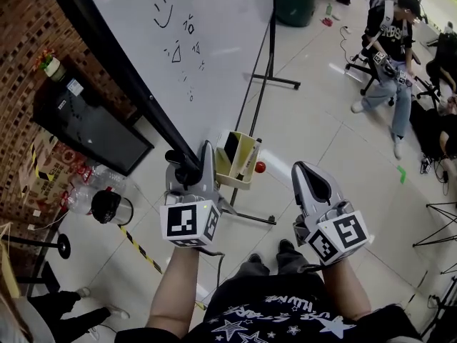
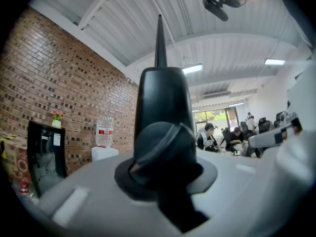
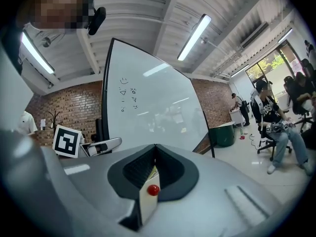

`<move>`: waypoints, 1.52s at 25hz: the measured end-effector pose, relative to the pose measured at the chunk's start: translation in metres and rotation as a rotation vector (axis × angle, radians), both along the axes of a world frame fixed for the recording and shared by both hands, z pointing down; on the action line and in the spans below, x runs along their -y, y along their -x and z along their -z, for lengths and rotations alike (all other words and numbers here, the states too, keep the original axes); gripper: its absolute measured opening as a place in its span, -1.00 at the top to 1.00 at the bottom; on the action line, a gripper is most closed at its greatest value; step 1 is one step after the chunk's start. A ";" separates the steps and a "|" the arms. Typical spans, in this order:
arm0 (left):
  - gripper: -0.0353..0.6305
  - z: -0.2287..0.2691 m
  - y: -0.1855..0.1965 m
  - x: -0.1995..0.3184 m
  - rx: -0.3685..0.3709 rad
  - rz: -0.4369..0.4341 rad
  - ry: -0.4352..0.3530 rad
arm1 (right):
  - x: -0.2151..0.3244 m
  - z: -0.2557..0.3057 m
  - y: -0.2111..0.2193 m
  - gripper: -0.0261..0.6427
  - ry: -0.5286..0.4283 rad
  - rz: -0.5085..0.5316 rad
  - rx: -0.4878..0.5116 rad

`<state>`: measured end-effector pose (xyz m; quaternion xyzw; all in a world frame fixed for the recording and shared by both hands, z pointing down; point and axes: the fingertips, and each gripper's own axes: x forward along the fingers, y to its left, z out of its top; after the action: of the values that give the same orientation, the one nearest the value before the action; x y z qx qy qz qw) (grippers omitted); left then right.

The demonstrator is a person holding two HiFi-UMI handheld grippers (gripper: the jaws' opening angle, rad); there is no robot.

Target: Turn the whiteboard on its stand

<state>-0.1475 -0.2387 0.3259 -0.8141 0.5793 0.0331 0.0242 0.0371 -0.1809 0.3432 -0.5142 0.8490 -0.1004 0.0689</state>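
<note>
The whiteboard [image 1: 207, 41] stands tilted on its black stand [image 1: 271, 56], with small drawings near its middle. My left gripper [image 1: 187, 168] is shut on the board's black frame [image 1: 121, 70] at its near lower corner. In the left gripper view that frame [image 2: 163, 102] rises between the jaws. A cream marker tray [image 1: 237, 159] with a red ball [image 1: 260, 167] beside it hangs just right of that corner. My right gripper [image 1: 305, 171] floats to the right of the tray, shut and holding nothing. It points at the whiteboard [image 3: 153, 102] and the tray [image 3: 148, 196].
A seated person [image 1: 389, 48] and a green bin [image 1: 294, 4] are at the far right. A black cabinet [image 1: 86, 120] and water bottles [image 1: 93, 184] stand by the brick wall on the left. Yellow-black tape [image 1: 143, 252] crosses the floor. Tripod legs [image 1: 435, 220] stand at right.
</note>
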 end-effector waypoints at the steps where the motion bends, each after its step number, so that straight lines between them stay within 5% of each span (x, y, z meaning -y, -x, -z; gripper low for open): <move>1: 0.61 0.002 -0.001 -0.005 0.000 0.000 -0.001 | -0.003 0.001 0.000 0.89 0.000 -0.001 0.000; 20: 0.60 0.023 -0.014 -0.102 -0.007 0.036 0.011 | -0.036 0.008 0.005 0.89 0.020 0.099 -0.011; 28: 0.60 0.001 0.021 -0.215 -0.018 0.053 -0.006 | -0.113 -0.004 0.039 0.89 -0.012 0.163 -0.018; 38: 0.60 0.002 0.021 -0.214 -0.015 0.059 -0.010 | -0.076 -0.001 0.044 0.89 -0.015 0.196 -0.009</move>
<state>-0.1687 -0.0243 0.3236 -0.7963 0.6030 0.0414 0.0251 -0.0065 -0.1051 0.3441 -0.4288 0.8961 -0.0980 0.0589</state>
